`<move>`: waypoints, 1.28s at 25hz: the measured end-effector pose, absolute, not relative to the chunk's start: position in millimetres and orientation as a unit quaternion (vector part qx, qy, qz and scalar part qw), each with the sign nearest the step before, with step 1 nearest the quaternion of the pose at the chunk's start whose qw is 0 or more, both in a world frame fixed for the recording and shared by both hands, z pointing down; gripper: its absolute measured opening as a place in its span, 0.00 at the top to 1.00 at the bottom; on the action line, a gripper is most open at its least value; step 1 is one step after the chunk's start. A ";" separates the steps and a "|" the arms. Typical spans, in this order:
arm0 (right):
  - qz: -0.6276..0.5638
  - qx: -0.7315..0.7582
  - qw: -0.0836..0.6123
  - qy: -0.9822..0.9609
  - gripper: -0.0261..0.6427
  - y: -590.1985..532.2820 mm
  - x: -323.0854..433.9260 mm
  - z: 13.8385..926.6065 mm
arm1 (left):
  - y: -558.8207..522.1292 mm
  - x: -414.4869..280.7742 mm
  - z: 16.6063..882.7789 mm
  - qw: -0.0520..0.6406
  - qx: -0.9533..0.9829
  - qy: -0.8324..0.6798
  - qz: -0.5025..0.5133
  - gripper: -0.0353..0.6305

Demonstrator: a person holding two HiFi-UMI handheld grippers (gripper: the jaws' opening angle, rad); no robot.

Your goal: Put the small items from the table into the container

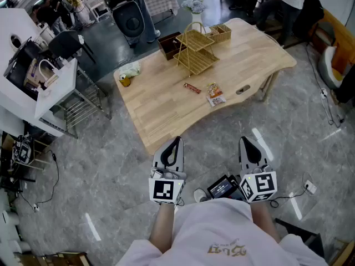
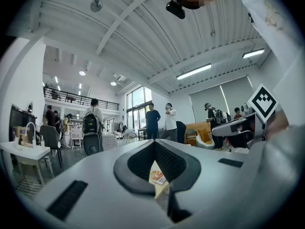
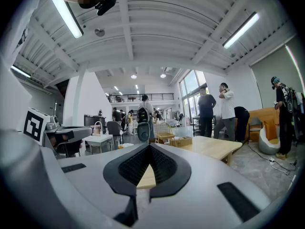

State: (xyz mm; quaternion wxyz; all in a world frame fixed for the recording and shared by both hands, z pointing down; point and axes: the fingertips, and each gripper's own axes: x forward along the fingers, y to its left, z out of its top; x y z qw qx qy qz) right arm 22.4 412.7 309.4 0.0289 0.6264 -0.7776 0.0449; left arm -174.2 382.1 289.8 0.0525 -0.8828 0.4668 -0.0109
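Pale wood table (image 1: 166, 112), orange packet (image 1: 215, 92), red bar (image 1: 192, 87)

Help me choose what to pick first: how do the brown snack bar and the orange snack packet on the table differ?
The snack bar is slim and dark red-brown; the snack packet is wider, orange and white. The snack bar lies farther in; the snack packet lies nearer the edge facing the person. Both lie flat on the wooden table, apart from each other.
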 end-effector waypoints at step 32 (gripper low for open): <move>0.072 0.630 0.026 -0.773 0.93 374.7 25.6 325.2 | 347.7 -190.5 304.6 0.085 -0.885 0.459 -0.002 0.96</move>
